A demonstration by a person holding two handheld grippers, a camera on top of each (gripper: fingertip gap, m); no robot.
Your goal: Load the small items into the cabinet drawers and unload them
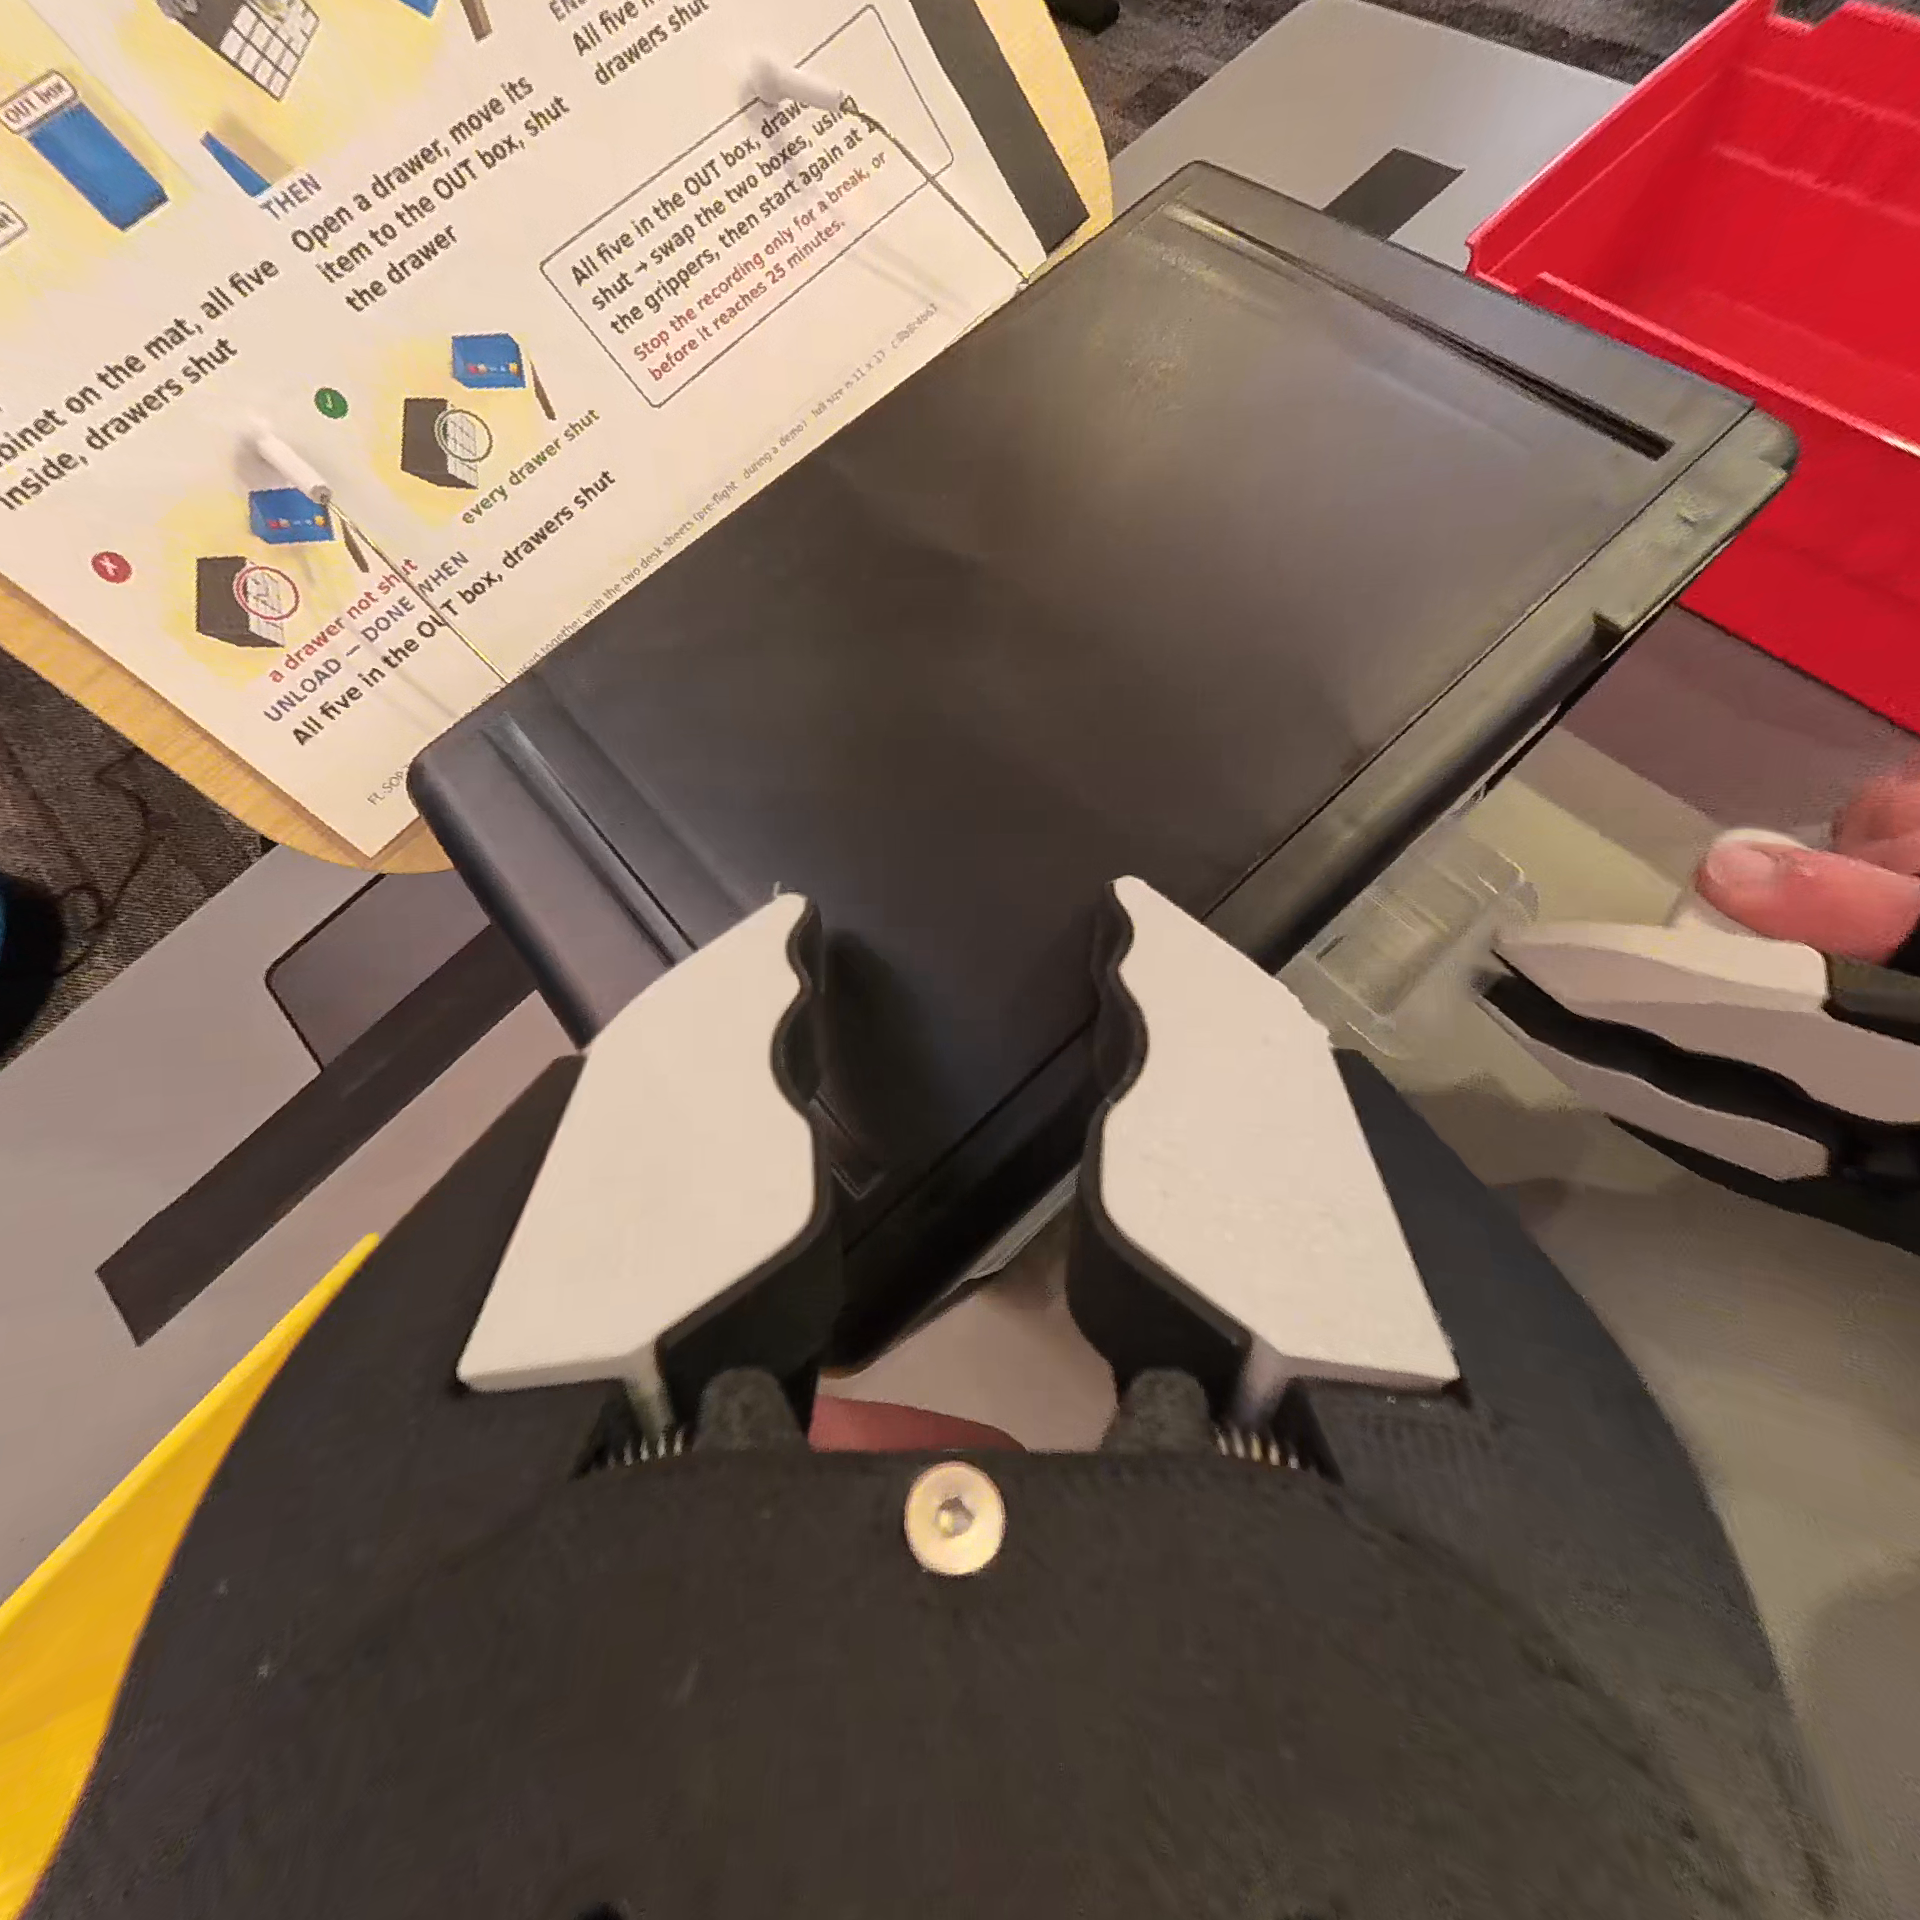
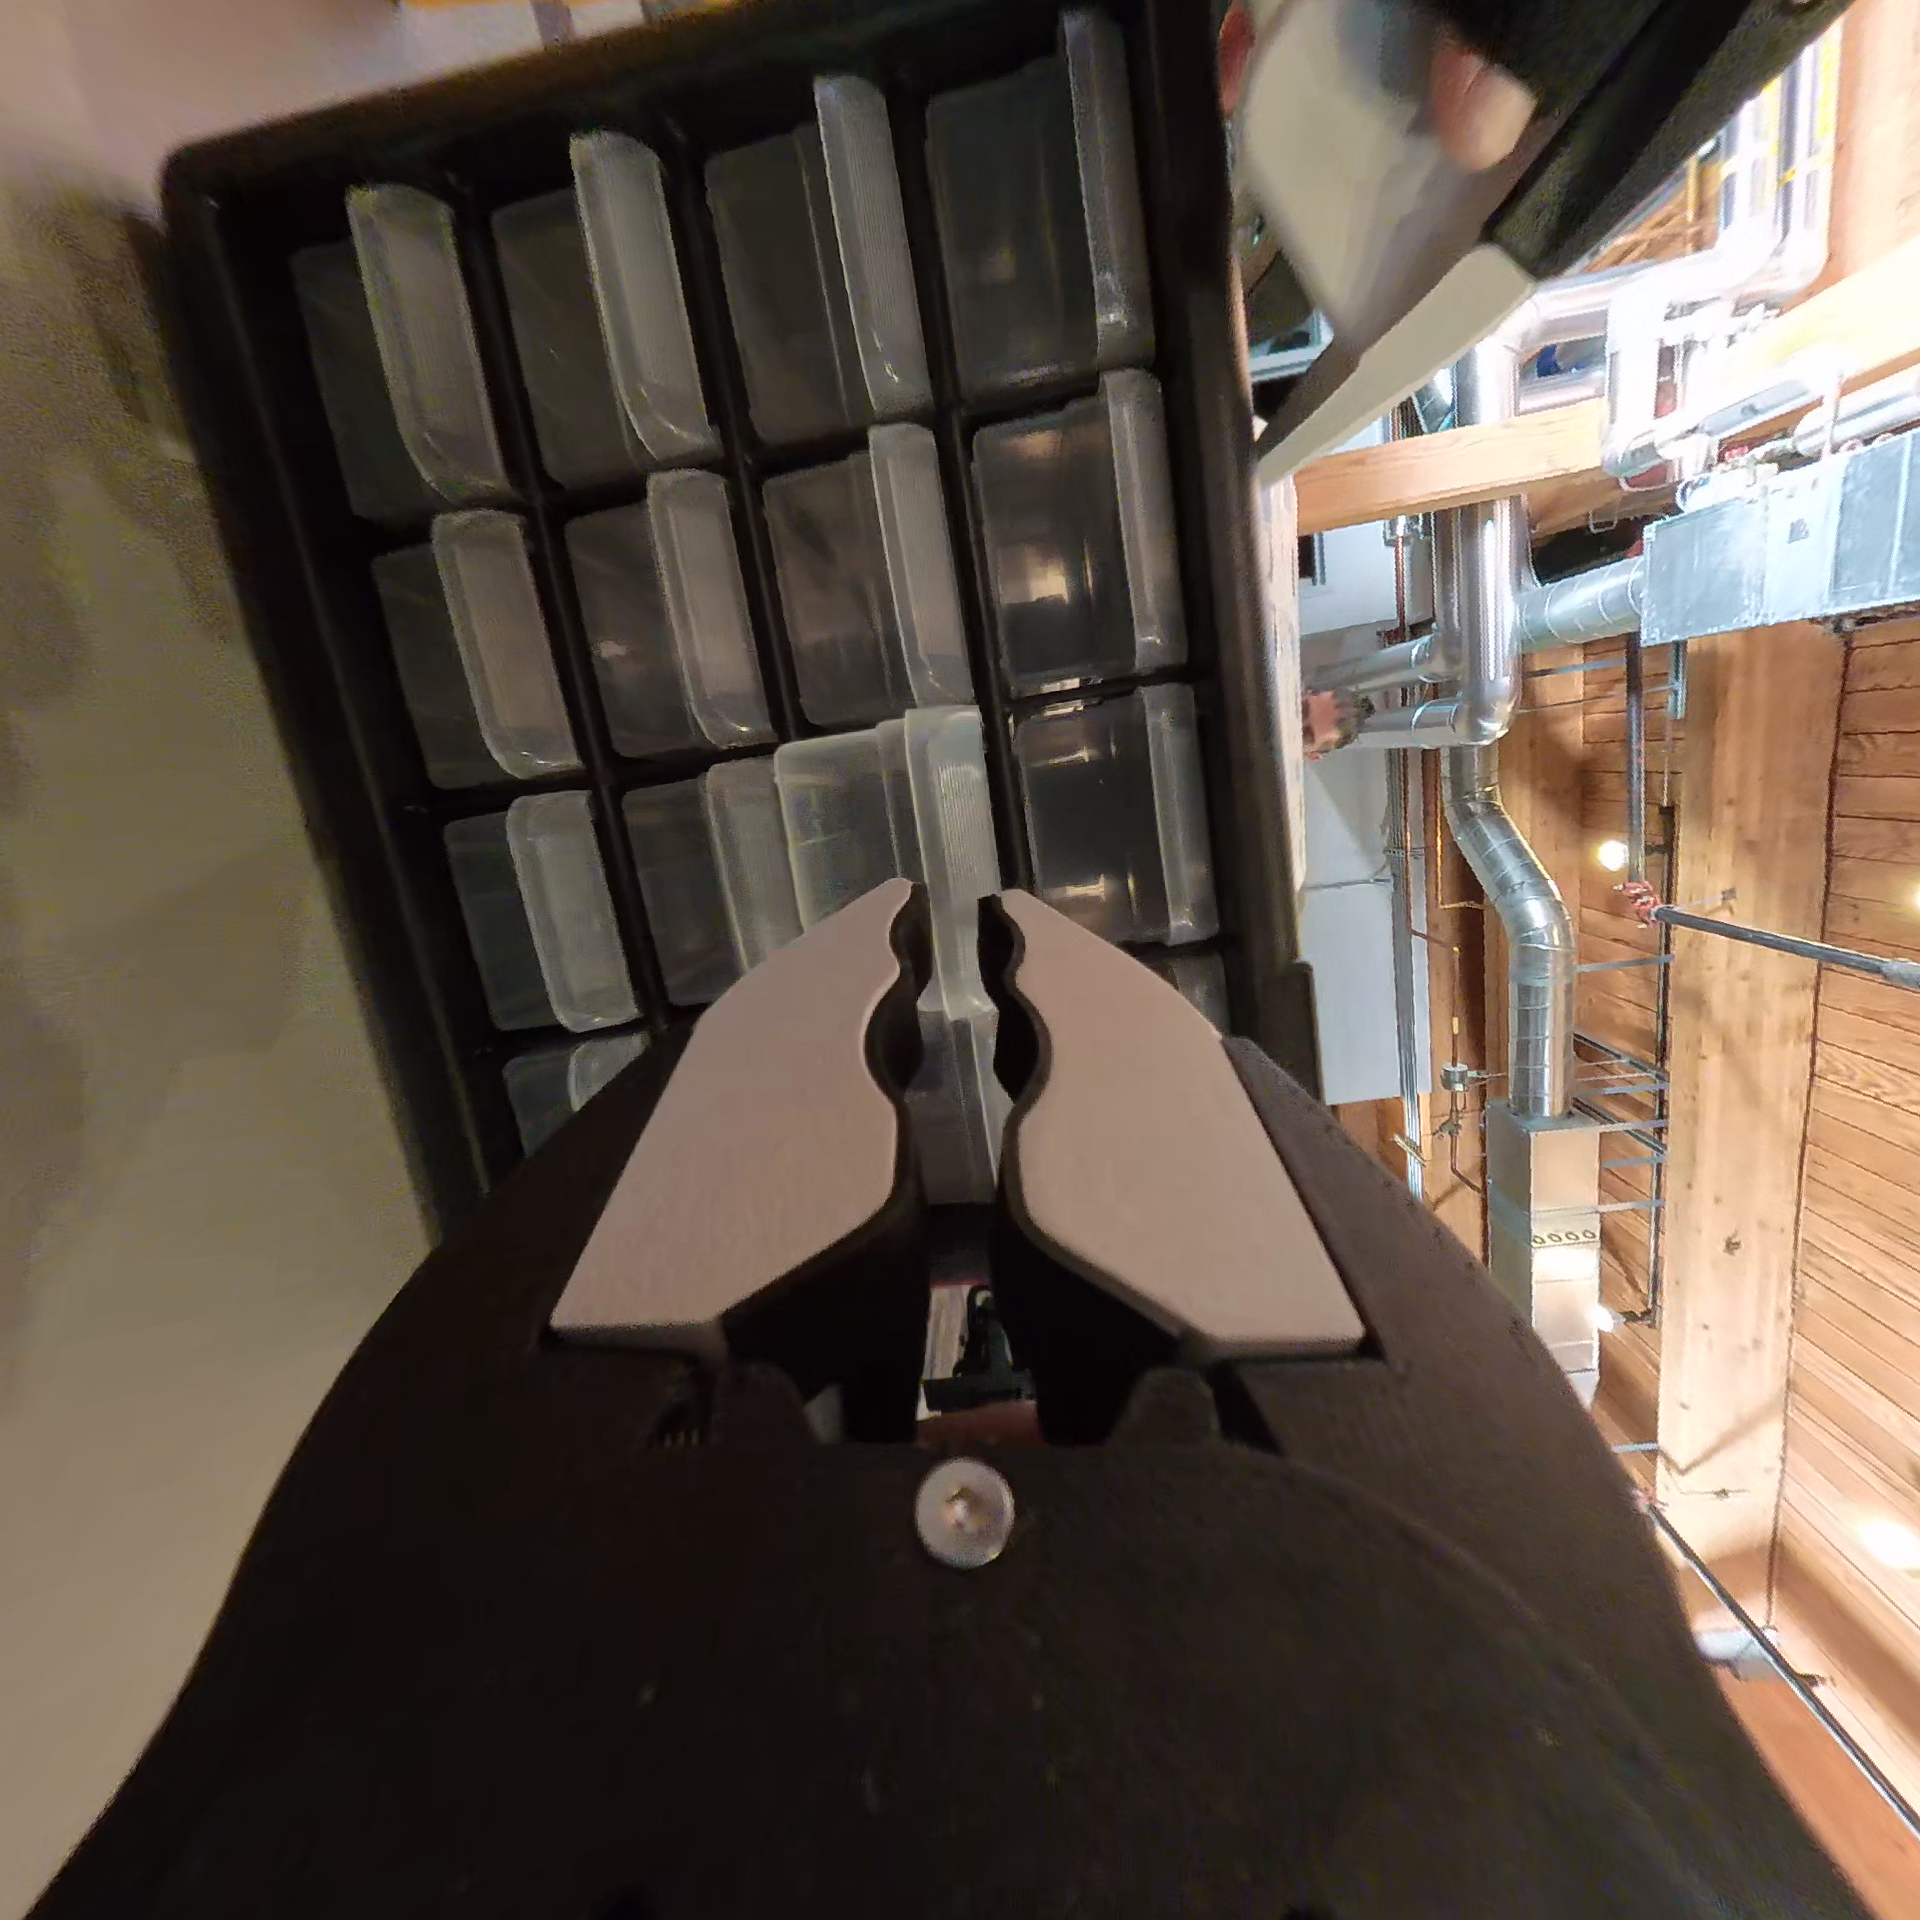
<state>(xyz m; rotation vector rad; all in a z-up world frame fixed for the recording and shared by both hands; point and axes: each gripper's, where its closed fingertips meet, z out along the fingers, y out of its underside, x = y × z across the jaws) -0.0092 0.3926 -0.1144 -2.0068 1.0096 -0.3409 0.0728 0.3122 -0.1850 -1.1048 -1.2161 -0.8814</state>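
Cabinet drawers fill the upper centre of the right wrist view as a grid of clear plastic fronts in a black cabinet frame. One clear drawer, in the third column of the grid, stands proud of its neighbours. The right gripper has its jaws closed on that drawer's pull tab.

The left gripper sits at lower centre of the left wrist view. Its jaws stand apart and hold nothing; they straddle the near edge of the cabinet's flat black top, apparently to steady it.

Progress, judged from these views: one drawer is partly drawn out and the others appear shut. No small item is visible in either view, and whether any drawer holds one cannot be told through the translucent fronts. Loading or unloading of this drawer is not yet done.

Surroundings in the left wrist view:
- A red bin lies at upper right, beyond the cabinet, and no contents show in it.
- A printed instruction sheet lies at upper left on a light wooden board.
- The corner of a yellow object shows at lower left.
- The person's fingers on the right gripper show at the right edge.

Nothing visible blocks the drawer's outward path.
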